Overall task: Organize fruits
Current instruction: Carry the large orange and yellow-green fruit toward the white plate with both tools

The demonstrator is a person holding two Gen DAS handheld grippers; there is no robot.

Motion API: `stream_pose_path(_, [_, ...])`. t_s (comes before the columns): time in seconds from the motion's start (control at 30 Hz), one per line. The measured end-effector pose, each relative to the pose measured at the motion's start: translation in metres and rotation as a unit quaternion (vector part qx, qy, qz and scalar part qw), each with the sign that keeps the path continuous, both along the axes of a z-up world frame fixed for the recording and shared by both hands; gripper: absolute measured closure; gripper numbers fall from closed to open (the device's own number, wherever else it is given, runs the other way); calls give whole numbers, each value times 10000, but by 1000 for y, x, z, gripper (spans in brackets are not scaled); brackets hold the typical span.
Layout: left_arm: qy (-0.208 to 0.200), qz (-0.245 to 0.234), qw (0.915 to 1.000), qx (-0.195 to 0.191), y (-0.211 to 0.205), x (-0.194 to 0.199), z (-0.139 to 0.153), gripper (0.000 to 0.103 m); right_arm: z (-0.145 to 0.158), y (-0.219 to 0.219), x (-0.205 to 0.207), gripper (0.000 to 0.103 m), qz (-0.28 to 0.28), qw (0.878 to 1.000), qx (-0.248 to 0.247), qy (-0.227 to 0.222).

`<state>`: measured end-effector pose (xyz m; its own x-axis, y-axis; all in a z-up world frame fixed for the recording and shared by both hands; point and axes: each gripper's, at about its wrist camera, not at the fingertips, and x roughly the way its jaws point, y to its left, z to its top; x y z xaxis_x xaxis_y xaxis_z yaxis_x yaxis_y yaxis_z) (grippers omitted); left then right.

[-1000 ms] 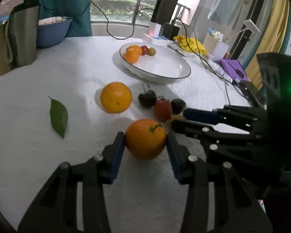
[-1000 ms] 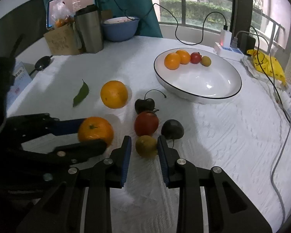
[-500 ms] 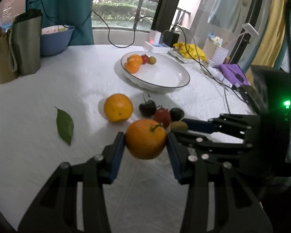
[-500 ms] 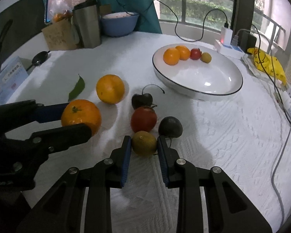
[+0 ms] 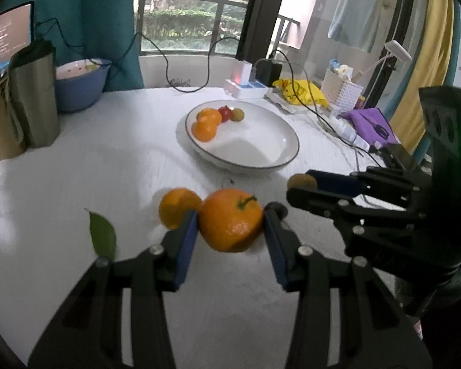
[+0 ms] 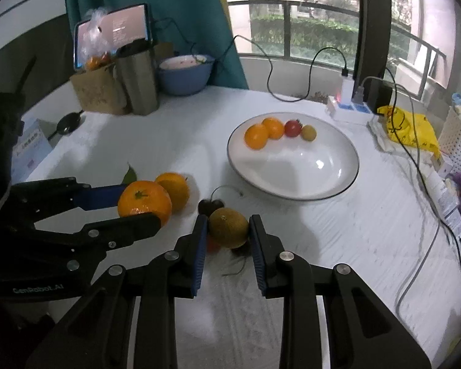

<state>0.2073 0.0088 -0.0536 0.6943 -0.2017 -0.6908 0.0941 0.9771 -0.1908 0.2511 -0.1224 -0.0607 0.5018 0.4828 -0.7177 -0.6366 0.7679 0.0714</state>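
Fruits partly sorted: white plate (image 6: 338,184) at 1 o'clock in the right wrist view already holds four pieces along its far rim, two oranges (image 6: 262,132), a red tomato (image 6: 293,128) and a small yellow-green fruit (image 6: 309,132). Rest of the plate bare.

Left to right: left gripper (image 5: 230,229) clamped on an orange with a green stem (image 5: 230,228), held off the cloth. Second orange (image 6: 172,190) sits on the table at 10 o'clock, just behind it, leaf (image 5: 103,238) beside. Right gripper (image 6: 228,236) pinched nearly shut on a brownish-green round fruit (image 6: 229,227), also held above the cloth. Under it, a dark cherry (image 6: 210,205) and bits of red and dark fruit, mostly hidden.

Left to do, I'd judge: both held pieces, then the loose orange and the small ones.

Around: steel mug (image 6: 138,83), blue bowl (image 6: 184,75), paper bag at 11 o'clock; power strip, cables (image 6: 415,160), yellow bag at 2 o'clock. Path to the plate looks open; the cherry stem and the close-running grippers are the only snags.
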Motion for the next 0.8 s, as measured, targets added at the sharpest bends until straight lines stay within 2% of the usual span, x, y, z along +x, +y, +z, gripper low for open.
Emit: stream_pose_path(0.8, [18,-363,9991,217,-21,82,11,58,6,-29,73,74,-389,9991,138,-50])
